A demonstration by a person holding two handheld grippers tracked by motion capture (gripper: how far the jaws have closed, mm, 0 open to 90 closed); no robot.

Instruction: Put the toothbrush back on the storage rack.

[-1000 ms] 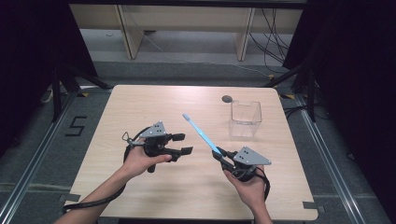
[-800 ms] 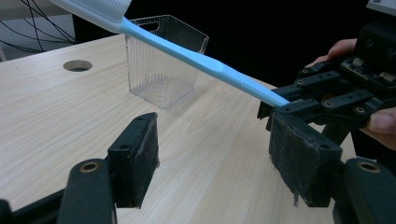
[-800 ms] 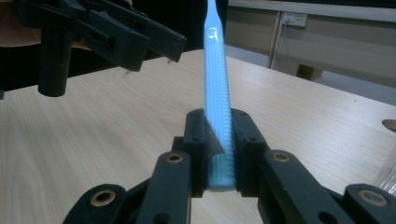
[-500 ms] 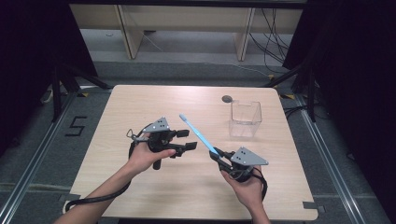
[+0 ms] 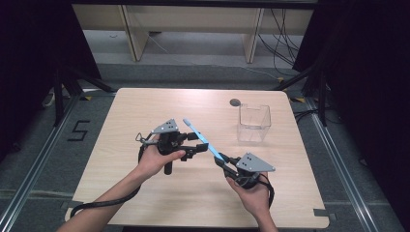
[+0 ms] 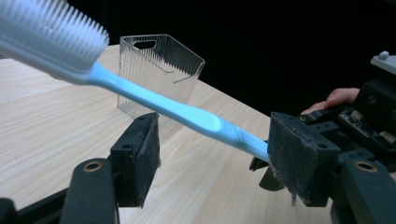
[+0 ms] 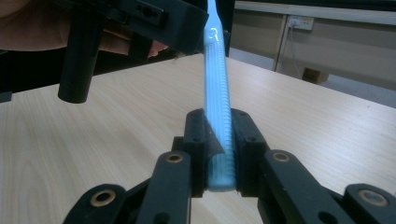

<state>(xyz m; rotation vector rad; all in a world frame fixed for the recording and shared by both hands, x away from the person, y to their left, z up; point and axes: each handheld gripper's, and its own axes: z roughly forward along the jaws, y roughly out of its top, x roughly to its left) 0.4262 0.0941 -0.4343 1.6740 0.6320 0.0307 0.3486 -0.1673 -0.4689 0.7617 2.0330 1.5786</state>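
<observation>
The clear box [image 5: 254, 123] stands upright toward the far right of the bench [image 5: 121, 121], and it is the one fixed thing in the way. Just behind it lies a small dark disc [image 5: 235, 102]. Left of the box, the blue toothbrush [image 5: 200, 137] slants above the bench, its tail clamped in the right gripper [image 5: 223, 162] and its shaft crossing between the spread fingers [image 6: 140, 156] of the left gripper [image 5: 196, 145]. The bench left of the box beyond them lies bare, as does the strip nearer the person.
</observation>
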